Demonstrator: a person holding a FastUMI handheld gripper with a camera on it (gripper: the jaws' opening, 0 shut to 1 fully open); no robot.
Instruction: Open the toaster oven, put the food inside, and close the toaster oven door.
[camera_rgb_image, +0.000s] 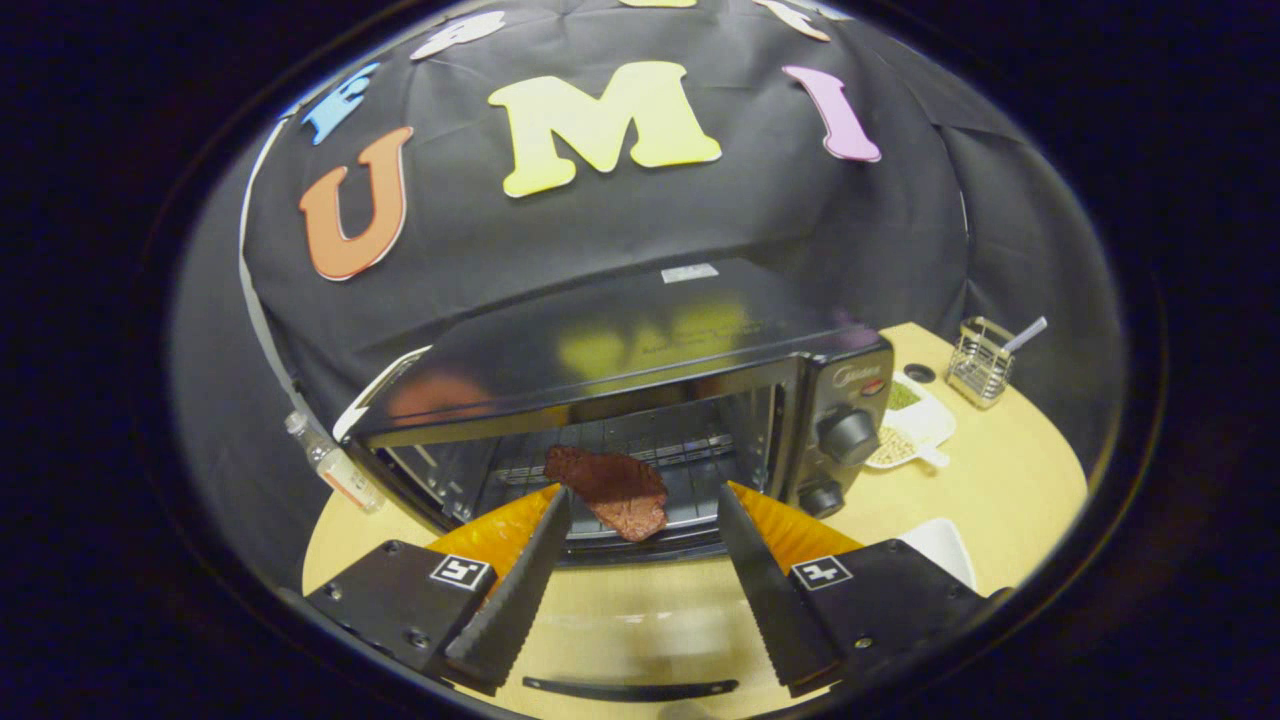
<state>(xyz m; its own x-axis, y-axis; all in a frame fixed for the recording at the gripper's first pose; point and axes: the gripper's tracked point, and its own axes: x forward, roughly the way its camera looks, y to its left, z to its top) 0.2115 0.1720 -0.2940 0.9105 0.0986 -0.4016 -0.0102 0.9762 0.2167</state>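
Note:
The black toaster oven (640, 350) stands on the wooden table with its door (630, 625) folded down flat toward me, the door's handle (630, 688) nearest to me. A reddish-brown slab of meat (612, 488) lies on the wire rack (690, 450) at the front of the oven's mouth, its near end hanging over the rack's front edge. My gripper (643, 495) hovers over the lowered door, open, fingers spread wide. The meat is just ahead of the tips, close to the left fingertip (558, 500) and well apart from the right one.
A small plastic bottle (335, 465) stands at the oven's left corner. Right of the oven's knobs (848, 435) lies a white dish (915, 425) of food, beyond it a wire basket (980, 365) with a utensil. A white object (940, 545) lies near my right finger.

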